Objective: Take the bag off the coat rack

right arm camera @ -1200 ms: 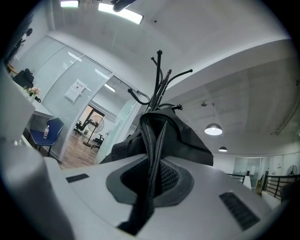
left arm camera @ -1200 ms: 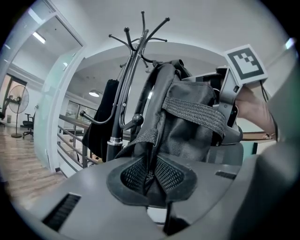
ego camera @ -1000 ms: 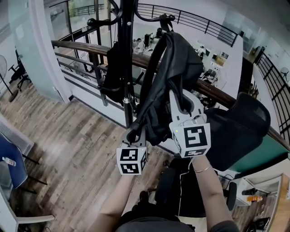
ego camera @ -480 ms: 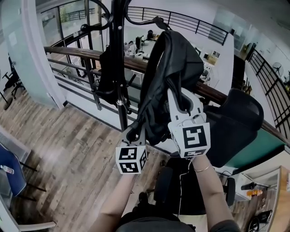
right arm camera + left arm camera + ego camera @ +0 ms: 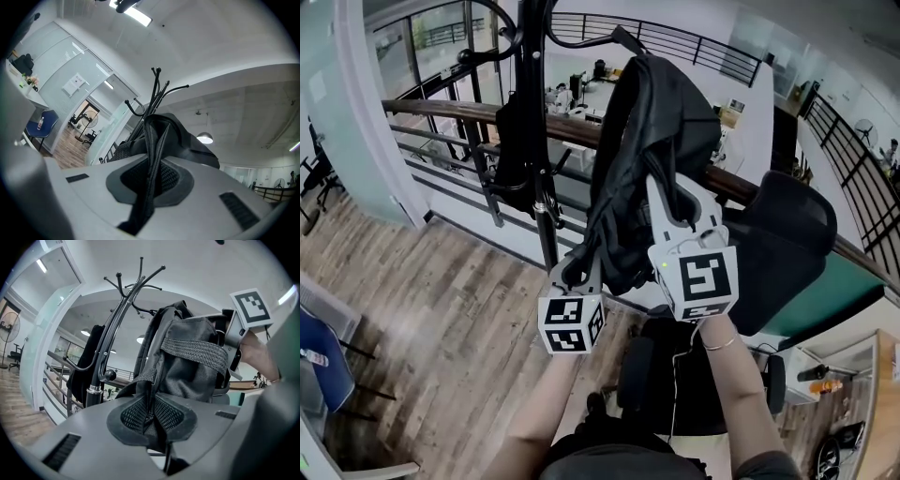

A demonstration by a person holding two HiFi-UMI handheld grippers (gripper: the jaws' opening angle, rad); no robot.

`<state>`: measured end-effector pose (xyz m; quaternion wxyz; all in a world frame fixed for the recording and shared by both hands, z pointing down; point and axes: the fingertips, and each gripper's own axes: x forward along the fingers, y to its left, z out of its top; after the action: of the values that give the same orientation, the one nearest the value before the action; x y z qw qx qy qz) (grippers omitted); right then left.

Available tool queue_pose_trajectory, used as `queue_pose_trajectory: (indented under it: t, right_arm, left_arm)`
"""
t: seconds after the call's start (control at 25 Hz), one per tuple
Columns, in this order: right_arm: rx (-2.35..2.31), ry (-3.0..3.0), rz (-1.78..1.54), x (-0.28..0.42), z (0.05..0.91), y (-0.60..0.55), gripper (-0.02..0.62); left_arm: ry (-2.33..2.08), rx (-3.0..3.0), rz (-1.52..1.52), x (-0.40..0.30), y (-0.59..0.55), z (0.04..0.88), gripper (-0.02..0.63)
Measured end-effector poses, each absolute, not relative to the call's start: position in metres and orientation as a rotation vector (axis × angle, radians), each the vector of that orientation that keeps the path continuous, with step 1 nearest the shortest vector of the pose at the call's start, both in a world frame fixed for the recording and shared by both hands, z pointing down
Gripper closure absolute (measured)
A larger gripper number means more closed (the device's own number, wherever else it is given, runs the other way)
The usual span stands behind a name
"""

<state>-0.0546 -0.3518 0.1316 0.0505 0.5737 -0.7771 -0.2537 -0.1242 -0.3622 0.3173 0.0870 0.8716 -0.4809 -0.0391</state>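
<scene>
A black backpack (image 5: 652, 159) hangs from a hook of the black coat rack (image 5: 534, 141), its top loop still near the hook at the upper middle. My left gripper (image 5: 577, 272) is shut on the bag's lower strap edge (image 5: 149, 394). My right gripper (image 5: 667, 202) is shut on a black strap (image 5: 152, 154) higher up on the bag's right side. In the left gripper view the backpack (image 5: 187, 362) fills the middle, with the coat rack (image 5: 110, 343) to its left. In the right gripper view the rack's hooks (image 5: 157, 89) rise behind the bag.
A second dark garment (image 5: 517, 150) hangs on the rack's left side. Behind runs a wooden handrail with metal bars (image 5: 441, 108) over an open floor below. A black office chair (image 5: 787, 253) stands to the right. A blue chair (image 5: 314, 352) is at the far left.
Both grippers have risen a little with the bag held in them, and the bag's upper part sits higher against the rack's hook. The view has shifted slightly.
</scene>
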Motion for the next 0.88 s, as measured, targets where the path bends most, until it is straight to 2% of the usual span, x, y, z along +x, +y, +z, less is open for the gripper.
queue_pose_trajectory:
  t: [0.52,0.88]
  right_arm:
    - [1.831,-2.36,-0.752,-0.042,0.114,-0.344,0.577]
    - [1.886,-2.331,-0.674,-0.024,0.129,-0.314,0.577]
  left_arm:
    - [-1.433,2.634,-0.138,-0.125,-0.356,0.292,0.549]
    - [-1.366,2.657,-0.092,-0.112,-0.327,0.304,0.549]
